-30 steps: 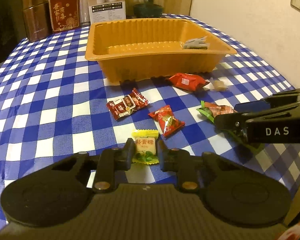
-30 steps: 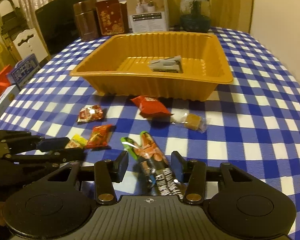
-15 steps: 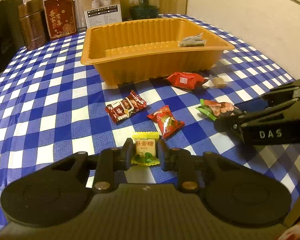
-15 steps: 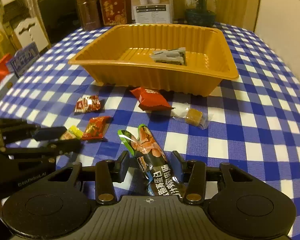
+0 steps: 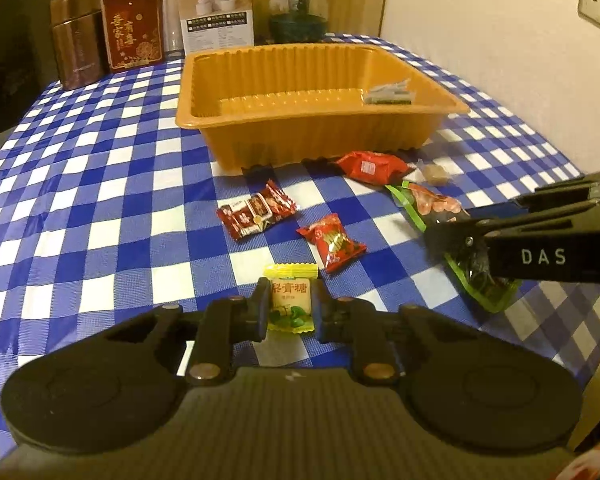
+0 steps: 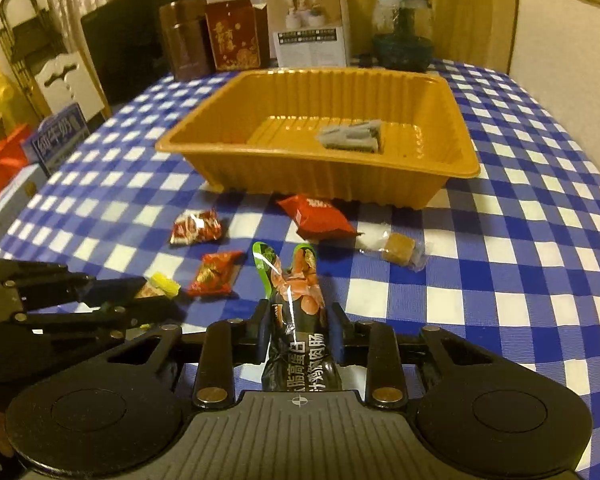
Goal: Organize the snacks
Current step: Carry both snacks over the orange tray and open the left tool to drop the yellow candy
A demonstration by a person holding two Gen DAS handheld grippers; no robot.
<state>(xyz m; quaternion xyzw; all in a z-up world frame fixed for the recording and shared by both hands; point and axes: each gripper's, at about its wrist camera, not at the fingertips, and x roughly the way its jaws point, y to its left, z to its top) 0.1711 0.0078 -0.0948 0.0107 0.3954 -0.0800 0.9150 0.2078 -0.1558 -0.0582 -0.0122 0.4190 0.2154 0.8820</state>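
Left gripper (image 5: 289, 307) pinching yellow candy (image 5: 290, 303) low on the checked tablecloth (image 5: 100, 208); right gripper (image 6: 298, 322) closing round the sausage pack (image 6: 296, 312), short of the orange tray (image 6: 466, 160). Slick wrappers: likely to slip out when lifted.

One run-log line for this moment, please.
left tool: shut on yellow wrapped candy | right tool: closing around long dark sausage packet | orange plastic tray: one grey packet
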